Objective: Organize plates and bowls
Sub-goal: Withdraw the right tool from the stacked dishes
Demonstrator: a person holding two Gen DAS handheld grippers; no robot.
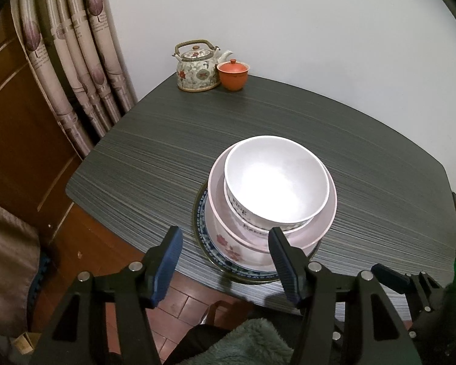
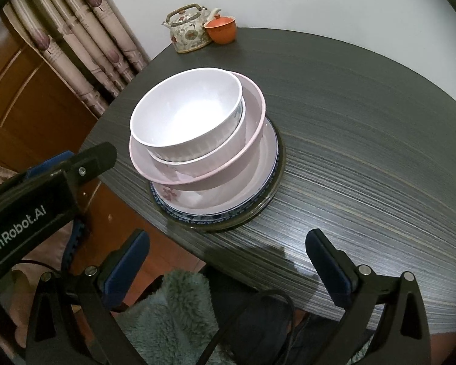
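Observation:
A stack of dishes stands near the front edge of the dark table (image 1: pixel 167 140). A white bowl (image 1: pixel 276 182) (image 2: pixel 185 112) sits on top, nested in a second white bowl. Both rest inside a wide pink bowl (image 1: pixel 325 222) (image 2: pixel 249 140). Under it lie a flowered plate (image 1: pixel 228 243) (image 2: pixel 228 188), a blue-patterned plate (image 1: pixel 202 213) and a glass dish (image 1: pixel 252 278). My left gripper (image 1: pixel 225 255) hovers open just in front of the stack and holds nothing. My right gripper (image 2: pixel 228 252) is open wide over the table edge, short of the stack.
A floral teapot (image 1: pixel 197 67) (image 2: pixel 188 30) and an orange lidded cup (image 1: pixel 233 74) (image 2: pixel 220 30) stand at the far edge by the wall. A curtain (image 1: pixel 70 54) and a wooden door (image 1: pixel 15 121) are on the left. A person's green fleece garment (image 2: pixel 173 310) is below the grippers.

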